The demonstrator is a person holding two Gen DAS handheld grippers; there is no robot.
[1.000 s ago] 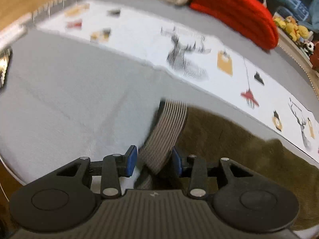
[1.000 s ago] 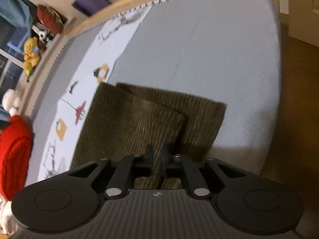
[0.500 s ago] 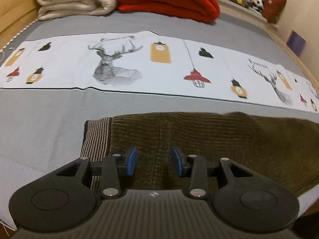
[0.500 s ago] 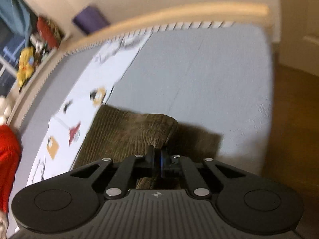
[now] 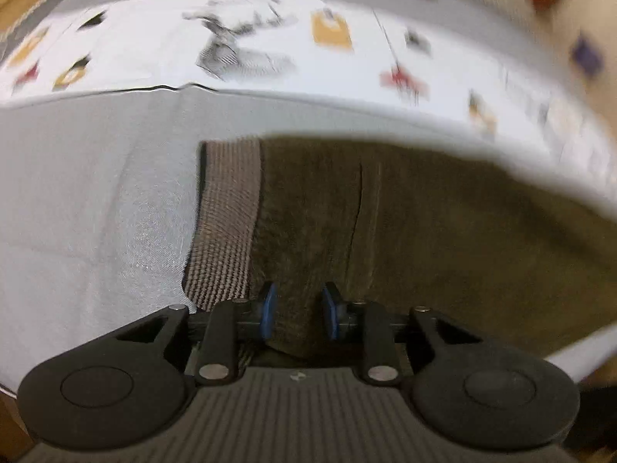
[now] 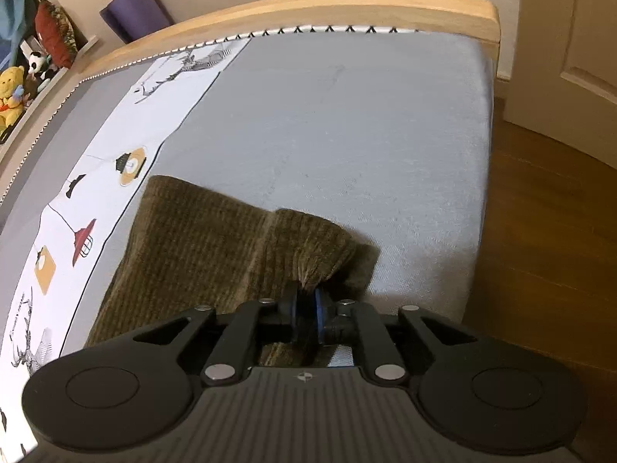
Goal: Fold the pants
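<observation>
While right tool pinches pants — left tool gapes.

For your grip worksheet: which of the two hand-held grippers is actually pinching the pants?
The right hand-held gripper: its jaws are shut on bunched pants fabric. The left hand-held gripper stands open.

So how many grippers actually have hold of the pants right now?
1. The right gripper is pinched shut on the pants at the leg end; the left gripper sits open over the waistband end.

The left gripper hangs with jaws apart over the brown pants. Their ribbed waistband lies left on the grey bed.
</observation>
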